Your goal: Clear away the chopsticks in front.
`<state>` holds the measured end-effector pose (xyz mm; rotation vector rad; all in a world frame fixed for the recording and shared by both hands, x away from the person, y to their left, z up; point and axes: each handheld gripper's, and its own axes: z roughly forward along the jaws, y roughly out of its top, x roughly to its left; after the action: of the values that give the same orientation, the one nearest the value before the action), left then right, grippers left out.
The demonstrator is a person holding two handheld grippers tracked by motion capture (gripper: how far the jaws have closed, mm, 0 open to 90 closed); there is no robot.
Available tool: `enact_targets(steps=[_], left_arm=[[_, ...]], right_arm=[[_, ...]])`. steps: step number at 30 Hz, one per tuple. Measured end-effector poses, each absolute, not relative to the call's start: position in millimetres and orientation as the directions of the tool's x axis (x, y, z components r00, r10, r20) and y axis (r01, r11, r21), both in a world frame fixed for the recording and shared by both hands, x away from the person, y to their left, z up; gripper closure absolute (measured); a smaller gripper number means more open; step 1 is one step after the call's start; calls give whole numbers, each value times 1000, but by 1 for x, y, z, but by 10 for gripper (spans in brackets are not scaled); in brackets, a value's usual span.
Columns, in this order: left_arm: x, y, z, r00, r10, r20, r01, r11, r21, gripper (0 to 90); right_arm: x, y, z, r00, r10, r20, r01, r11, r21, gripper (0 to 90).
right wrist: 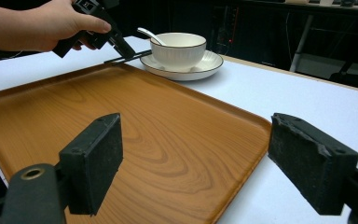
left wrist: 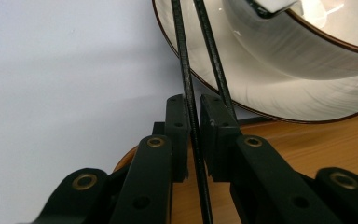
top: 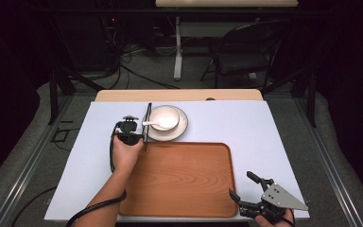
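A pair of black chopsticks point(top: 147, 124) stands nearly on end at the left rim of a white plate point(top: 183, 128), at the far left corner of the wooden tray point(top: 179, 182). My left gripper point(top: 143, 138) is shut on the chopsticks; in the left gripper view one stick point(left wrist: 186, 70) runs between the pads point(left wrist: 176, 126) beside the plate point(left wrist: 270, 79). On the plate sits a white bowl point(top: 165, 116) with a white spoon point(top: 151, 124) in it. My right gripper point(top: 242, 185) is open over the tray's near right corner, nothing between its pads point(right wrist: 98, 158).
A white mat point(top: 246, 127) covers the table, and the tray point(right wrist: 121, 107) lies on its near half. Beyond the far edge are a dark chair point(top: 246, 47), a table leg point(top: 177, 47) and floor cables point(top: 137, 71).
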<state>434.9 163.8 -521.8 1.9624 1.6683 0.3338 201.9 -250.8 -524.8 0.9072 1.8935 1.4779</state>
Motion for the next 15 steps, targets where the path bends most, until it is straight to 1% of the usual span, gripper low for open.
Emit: enact_targets(steps=[9, 15], left_arm=[[444, 160, -516, 154, 975, -158, 876, -61, 478, 836], [447, 159, -514, 128, 979, -158, 888, -42, 458, 858]], right_arm=[[202, -251, -525, -612, 790, -24, 168, 159, 973, 179], [202, -251, -525, -611, 791, -20, 169, 156, 973, 179]])
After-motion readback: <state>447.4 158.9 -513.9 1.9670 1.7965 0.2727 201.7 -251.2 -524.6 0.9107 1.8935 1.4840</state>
